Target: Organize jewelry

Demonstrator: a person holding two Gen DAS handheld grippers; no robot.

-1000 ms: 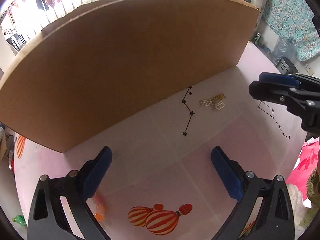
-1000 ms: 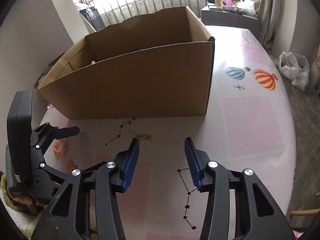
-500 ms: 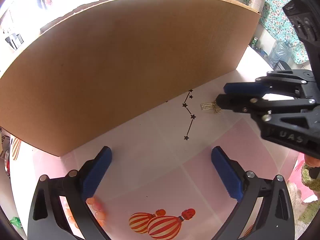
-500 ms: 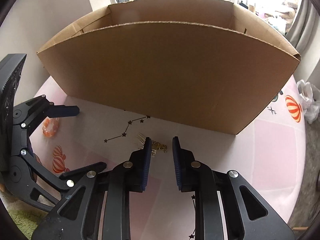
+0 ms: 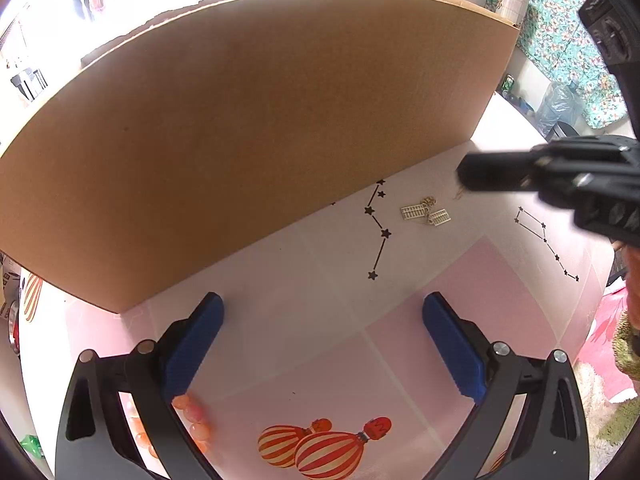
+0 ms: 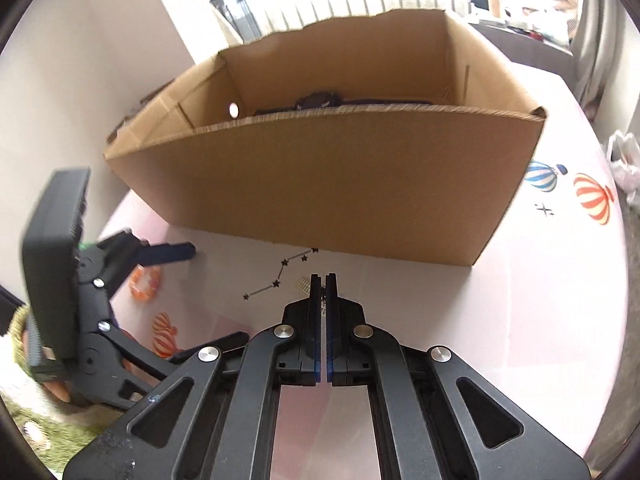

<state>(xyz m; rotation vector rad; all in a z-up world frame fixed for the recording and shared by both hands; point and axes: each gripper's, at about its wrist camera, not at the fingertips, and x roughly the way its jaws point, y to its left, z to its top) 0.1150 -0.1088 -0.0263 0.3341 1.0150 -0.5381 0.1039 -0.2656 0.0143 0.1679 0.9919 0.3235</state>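
A gold necklace with two small abacus-shaped charms (image 5: 425, 215) lies on the pink table in front of the cardboard box (image 5: 248, 136). My right gripper (image 6: 324, 280) is shut, raised a little above the table; a thin gold chain (image 5: 457, 193) hangs from its tip (image 5: 466, 176), while the charms still rest on the table. One charm shows beside its fingers (image 6: 305, 285). My left gripper (image 5: 322, 332) is open and empty, low over the table. An orange bead bracelet (image 5: 194, 424) lies under its left finger and shows in the right wrist view (image 6: 145, 282).
The open box (image 6: 328, 184) holds dark items inside (image 6: 320, 101). The table cloth (image 5: 500, 300) is printed with balloons and constellations. The table edge and a green rug (image 5: 616, 416) are at the right.
My right gripper closed from partly open to shut at the necklace and lifted back to the right, drawing up a strand of chain. My left gripper stayed open and barely moved.
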